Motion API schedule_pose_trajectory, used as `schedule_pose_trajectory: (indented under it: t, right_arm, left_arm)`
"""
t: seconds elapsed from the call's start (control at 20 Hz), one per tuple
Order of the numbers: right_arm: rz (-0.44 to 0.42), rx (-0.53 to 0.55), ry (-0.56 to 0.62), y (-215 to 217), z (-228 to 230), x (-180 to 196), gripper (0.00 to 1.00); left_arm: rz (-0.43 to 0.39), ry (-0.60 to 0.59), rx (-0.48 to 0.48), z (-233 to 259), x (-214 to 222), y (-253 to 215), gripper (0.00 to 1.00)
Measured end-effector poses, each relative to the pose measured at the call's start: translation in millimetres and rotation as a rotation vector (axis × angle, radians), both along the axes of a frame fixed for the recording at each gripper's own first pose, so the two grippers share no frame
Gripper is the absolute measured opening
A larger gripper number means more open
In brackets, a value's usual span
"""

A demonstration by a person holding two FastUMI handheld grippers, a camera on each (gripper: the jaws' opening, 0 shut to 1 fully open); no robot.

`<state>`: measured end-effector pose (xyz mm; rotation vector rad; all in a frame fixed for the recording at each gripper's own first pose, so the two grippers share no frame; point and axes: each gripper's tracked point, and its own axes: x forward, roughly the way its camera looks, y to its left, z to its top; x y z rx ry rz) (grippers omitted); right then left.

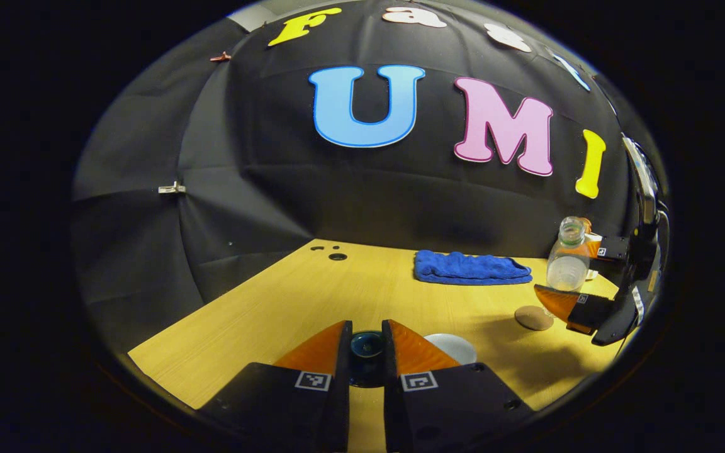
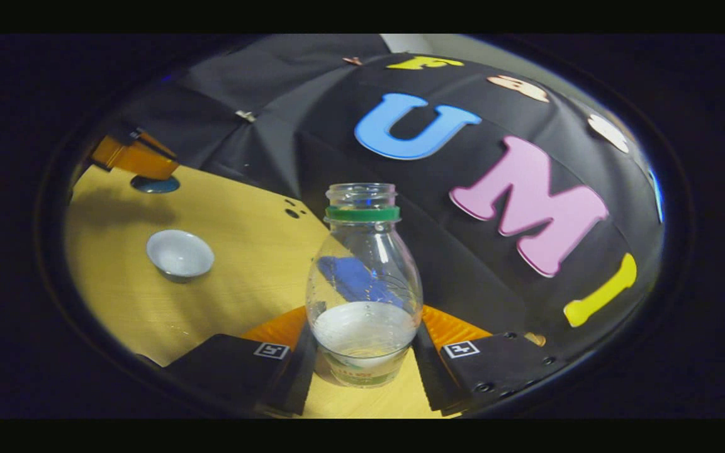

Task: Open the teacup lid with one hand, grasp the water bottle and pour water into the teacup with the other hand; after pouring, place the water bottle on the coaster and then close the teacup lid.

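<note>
Teacup (image 2: 180, 253) sits open on the bench (image 1: 287, 296), white bowl, no lid on it; whether there's water inside is too small to tell. In the left gripper view the cup (image 1: 454, 346) is just off the right side of the left tool's tips, close by.

Lid (image 1: 367, 347), the dark round piece, sits between the left tool (image 1: 367, 343) fingers, which are narrow around it and look to be pinching it. In the right gripper view the same tool (image 2: 139, 160) hangs over a dark disc (image 2: 155, 184) at the bench's far left; lifted or resting, can't tell. So lid-off step looks done.

Water bottle (image 2: 364, 283) is uncapped, upright, about a third full, gripped low on its body by the right tool (image 2: 362, 352); both fingers press its sides. In the left gripper view the bottle (image 1: 567, 258) and right tool (image 1: 579, 277) sit far right, with the coaster (image 1: 533, 317) on the bench just below and beside them.

Bottle isn't tilted and isn't over the cup, which lies well off to its left. My read: either about to pour or heading for the coaster; can't settle which. Left for sure: bottle onto coaster, lid back on cup.

Blue cloth (image 1: 471, 267) lies folded at the bench's back, beyond both tools.
</note>
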<state>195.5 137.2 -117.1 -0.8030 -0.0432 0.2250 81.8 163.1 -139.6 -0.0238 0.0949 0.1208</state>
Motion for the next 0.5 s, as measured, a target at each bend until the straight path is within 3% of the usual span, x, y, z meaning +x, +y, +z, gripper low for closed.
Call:
schedule_pose_trajectory:
  t: [0.2,0.5]
  right_arm:
    - [0.038,-0.178,-0.062,23,-8,9,0.73]
    - [0.019,-0.306,-0.106,31,-24,25,0.73]
  left_arm:
    - [-0.009,0.008,0.034,1,-8,15,0.23]
    - [-0.068,0.015,0.038,1,-5,19,0.26]
